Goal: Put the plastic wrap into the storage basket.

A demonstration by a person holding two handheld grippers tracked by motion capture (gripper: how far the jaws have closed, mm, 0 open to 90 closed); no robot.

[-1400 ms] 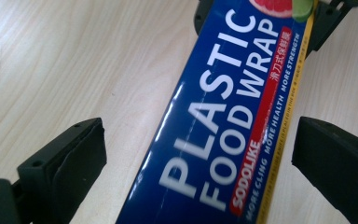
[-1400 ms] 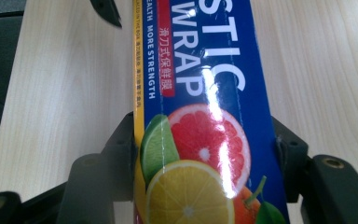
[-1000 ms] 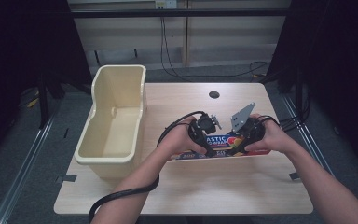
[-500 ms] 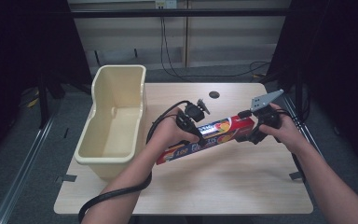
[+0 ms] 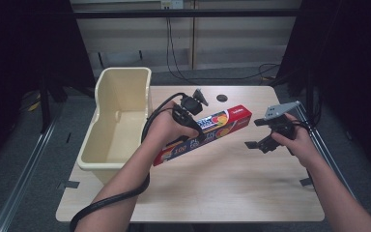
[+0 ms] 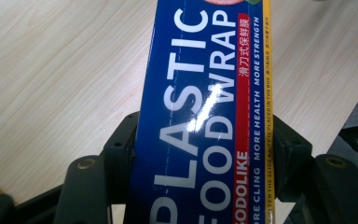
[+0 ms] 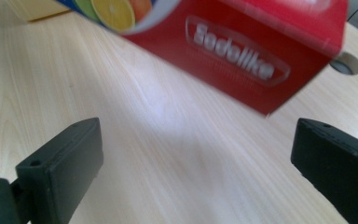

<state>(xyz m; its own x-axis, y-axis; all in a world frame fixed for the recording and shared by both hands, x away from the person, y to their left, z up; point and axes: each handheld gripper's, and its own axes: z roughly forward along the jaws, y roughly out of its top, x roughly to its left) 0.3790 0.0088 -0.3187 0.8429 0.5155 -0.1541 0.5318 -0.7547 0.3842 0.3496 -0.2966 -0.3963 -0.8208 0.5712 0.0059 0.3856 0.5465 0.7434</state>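
Wood covers the table (image 5: 232, 193) under my arms, and dark walls stand all around. From up high, my left tongs (image 5: 189, 112) squeeze the long box of plastic wrap (image 5: 207, 133) near its middle, so 1 hand can lift it off the table. It tilts beside the yellow bin (image 5: 118, 116), maybe on its way in. My right tongs (image 5: 263, 140) have just been opening; they hang wide with nothing inside, just off the box's red end. My left hand hides part of the box.

Looking along my left tongs, the box (image 6: 200, 116) sits tight between both jaws. Its 2 ends are cut off.

Looking along my right tongs, the red end (image 7: 242, 51) floats blurry above the table (image 7: 168, 154).
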